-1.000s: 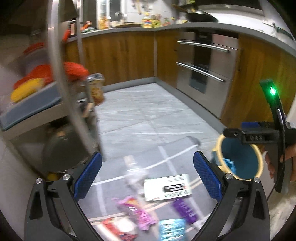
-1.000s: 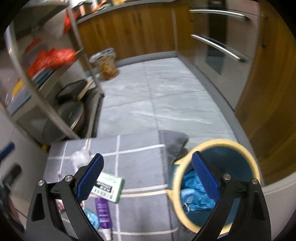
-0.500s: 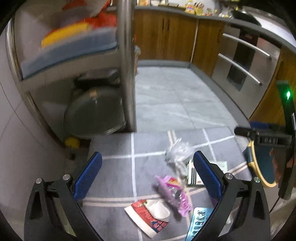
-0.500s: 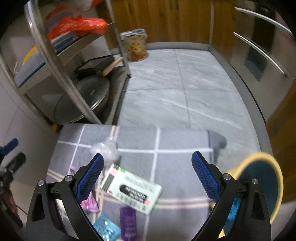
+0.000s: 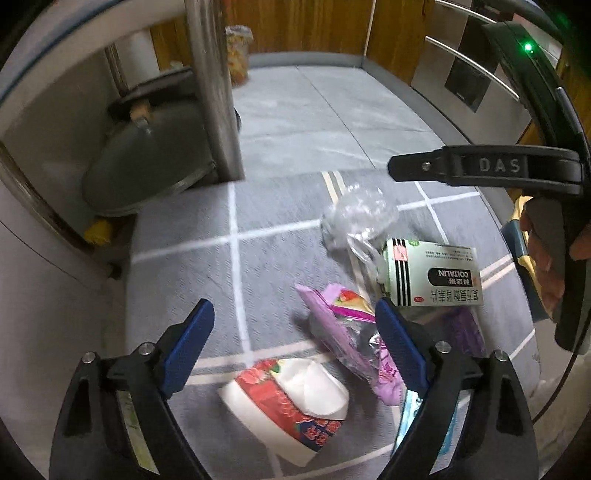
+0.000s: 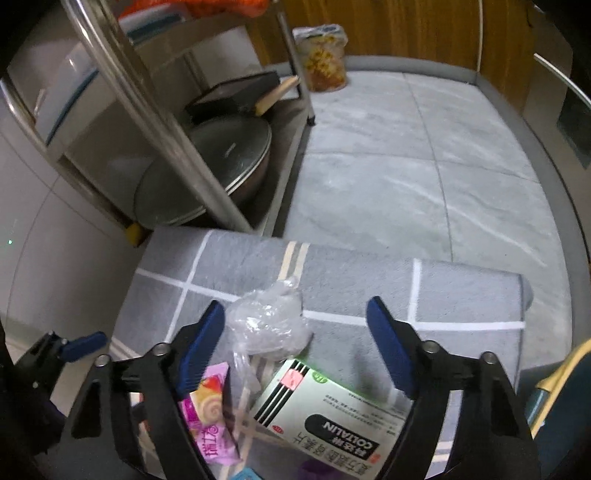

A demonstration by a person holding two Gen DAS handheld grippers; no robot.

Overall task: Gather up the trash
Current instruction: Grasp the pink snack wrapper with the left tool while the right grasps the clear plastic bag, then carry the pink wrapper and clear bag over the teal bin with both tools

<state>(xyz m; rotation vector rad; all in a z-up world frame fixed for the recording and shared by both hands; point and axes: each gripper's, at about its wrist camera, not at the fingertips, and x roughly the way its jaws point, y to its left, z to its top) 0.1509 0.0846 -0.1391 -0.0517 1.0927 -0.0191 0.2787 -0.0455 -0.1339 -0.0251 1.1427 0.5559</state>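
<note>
Trash lies on a grey mat with white lines (image 5: 192, 229). In the left wrist view a red-and-white paper cup (image 5: 291, 402) lies between my open left gripper's (image 5: 295, 343) fingers, close below. A pink snack wrapper (image 5: 347, 332) touches the right finger. A crumpled clear plastic bag (image 5: 354, 218) and a white COLTALIN box (image 5: 432, 273) lie beyond. My right gripper (image 6: 295, 339) is open above the clear bag (image 6: 269, 321) and the box (image 6: 332, 413); the pink wrapper (image 6: 210, 417) is by its left finger. The right gripper's body also shows at the right of the left wrist view.
A steel rack (image 6: 155, 110) with a lidded pan (image 6: 210, 166) stands at the mat's far left corner. The yellow-rimmed blue bin (image 6: 561, 373) is at the right edge. Wooden cabinets (image 6: 406, 29) and a patterned bag (image 6: 325, 59) stand beyond the grey tile floor.
Both grippers have swung left and lowered toward the trash on the mat. The bin has slid out to the right edge of both views. Both stay open.
</note>
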